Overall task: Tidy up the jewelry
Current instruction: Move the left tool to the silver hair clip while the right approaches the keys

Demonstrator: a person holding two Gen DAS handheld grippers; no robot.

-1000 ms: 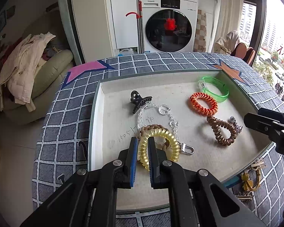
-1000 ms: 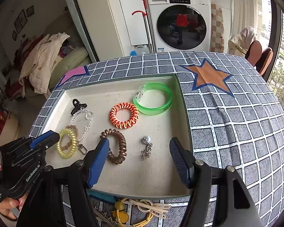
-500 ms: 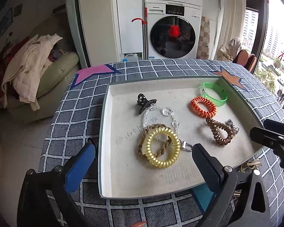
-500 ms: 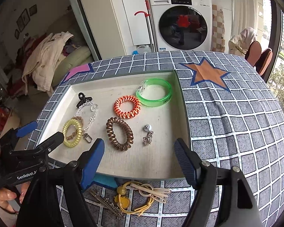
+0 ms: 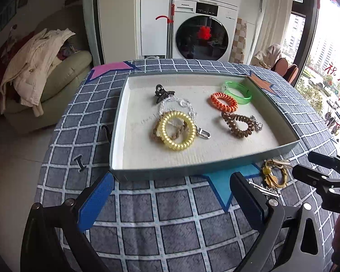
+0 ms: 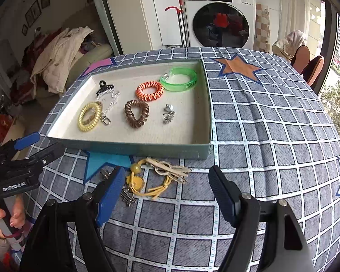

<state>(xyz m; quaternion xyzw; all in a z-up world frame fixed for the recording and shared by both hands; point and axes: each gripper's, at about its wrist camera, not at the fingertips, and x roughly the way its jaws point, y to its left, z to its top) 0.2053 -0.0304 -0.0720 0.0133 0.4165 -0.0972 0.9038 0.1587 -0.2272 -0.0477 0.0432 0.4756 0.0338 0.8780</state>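
I am holding my left gripper point(image 5: 170, 195) over the checked tablecloth point(image 5: 170, 226), just short of the near wall of the tray point(image 5: 192, 170). Its jaws have just been opening and are now standing spread as wide as they go, with nothing between them and touching nothing. The yellow coil band point(image 5: 177, 130) is lying flat in the tray's left half, on top of a brown braided band point(image 5: 156, 133) and the chain point(image 5: 188, 108); being a ring, it is showing no long axis, its hole facing up. My right gripper point(image 6: 165, 192) is hovering released too, jaws having just been widening, empty, above the tablecloth before the tray, over a yellow cord bundle point(image 6: 151, 179) and some hairpins point(image 6: 127, 195), which I am not touching.
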